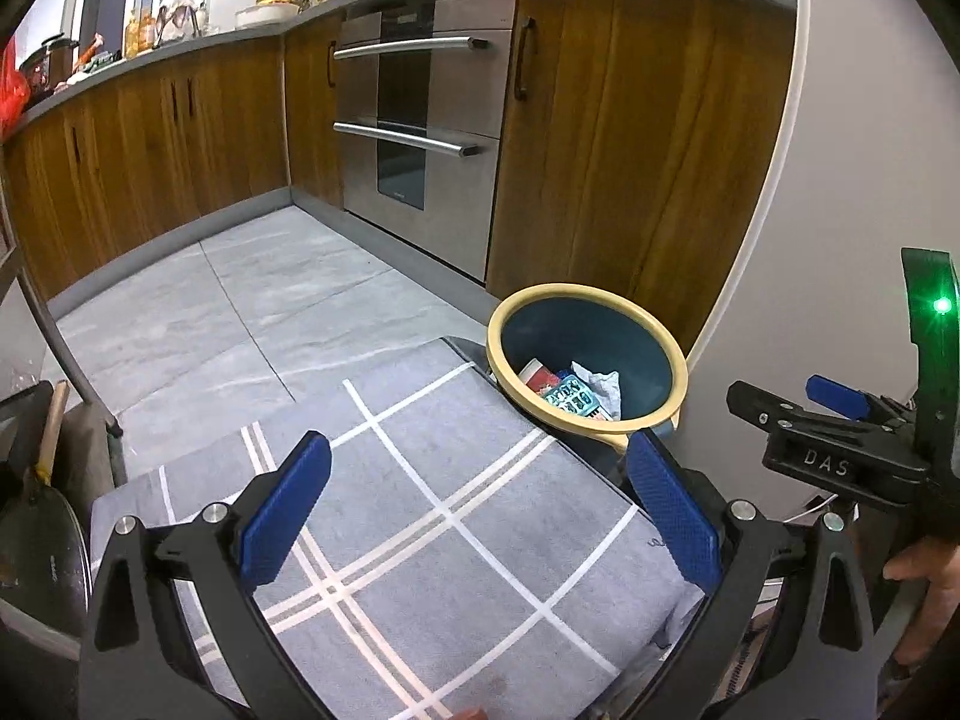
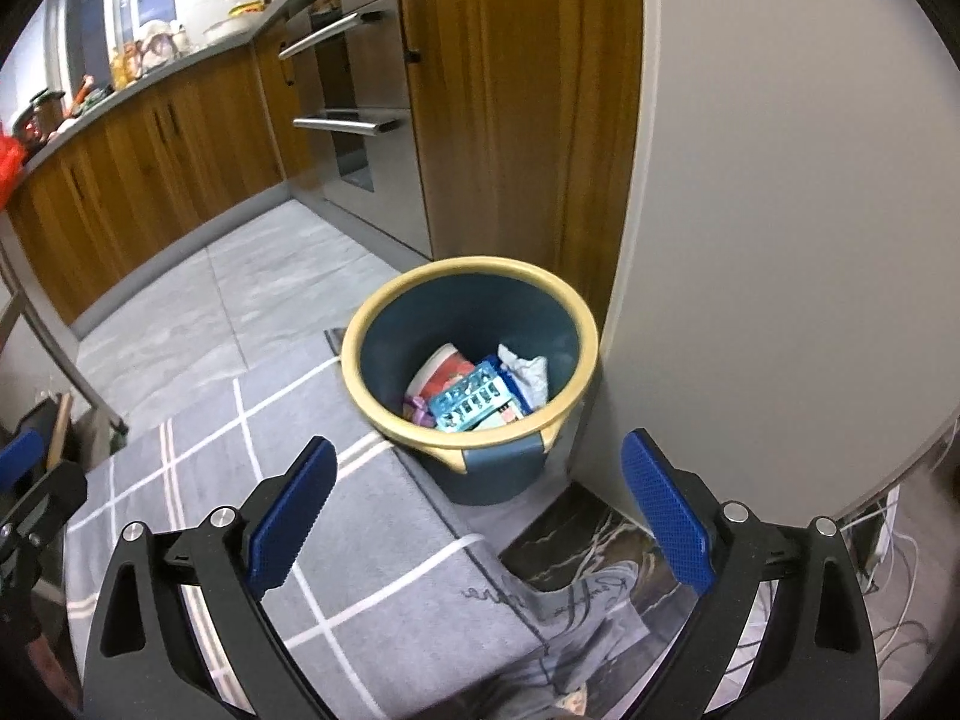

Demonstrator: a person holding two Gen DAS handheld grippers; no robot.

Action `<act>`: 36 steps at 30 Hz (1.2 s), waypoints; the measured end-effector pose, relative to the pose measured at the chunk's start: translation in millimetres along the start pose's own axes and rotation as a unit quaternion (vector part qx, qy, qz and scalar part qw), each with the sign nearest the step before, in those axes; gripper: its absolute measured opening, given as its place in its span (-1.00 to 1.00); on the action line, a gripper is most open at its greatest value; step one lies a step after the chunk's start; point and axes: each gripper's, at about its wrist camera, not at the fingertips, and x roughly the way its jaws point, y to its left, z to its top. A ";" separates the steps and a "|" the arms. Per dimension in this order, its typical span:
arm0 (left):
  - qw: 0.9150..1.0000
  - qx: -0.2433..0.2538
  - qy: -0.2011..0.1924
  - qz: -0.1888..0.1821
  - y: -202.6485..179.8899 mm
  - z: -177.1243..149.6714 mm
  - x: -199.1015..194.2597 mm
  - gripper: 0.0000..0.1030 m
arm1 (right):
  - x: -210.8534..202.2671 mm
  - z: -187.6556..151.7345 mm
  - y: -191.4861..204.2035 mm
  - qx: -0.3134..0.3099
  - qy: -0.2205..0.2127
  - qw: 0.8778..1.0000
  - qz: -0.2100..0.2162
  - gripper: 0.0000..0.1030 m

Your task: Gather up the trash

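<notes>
1. Left tongs (image 1: pixel 480 516) hang released over the grey checked tabletop (image 1: pixel 420 540), nothing between the pads.
2. Right tongs (image 2: pixel 474 516) gape wide too, empty.
3. Trash (image 2: pixel 474 399) sits inside the blue bin (image 2: pixel 480 468), far right, beside the wall.

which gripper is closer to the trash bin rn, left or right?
Right. The right gripper hangs open just short of the trash bin, which sits ahead between its fingers. The left gripper, also open, is over the checked cloth, with the bin further off to its right.
</notes>
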 end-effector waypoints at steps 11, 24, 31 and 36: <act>1.000 0.005 0.006 -0.001 -0.3 -0.2 3.6 0.89 | -1.4 0.1 6.1 -0.012 -0.004 1.000 -0.003 0.85; 1.000 0.012 0.011 -0.006 -5.5 -1.8 5.9 0.89 | -1.1 0.2 6.9 -0.013 -0.001 1.000 -0.004 0.85; 1.000 0.013 0.011 -0.005 -6.6 -1.7 6.2 0.89 | -1.1 0.3 7.0 -0.014 -0.001 1.000 -0.005 0.85; 1.000 0.013 0.013 -0.006 -8.3 -2.0 6.6 0.89 | -1.4 0.5 7.0 -0.014 -0.001 1.000 -0.005 0.85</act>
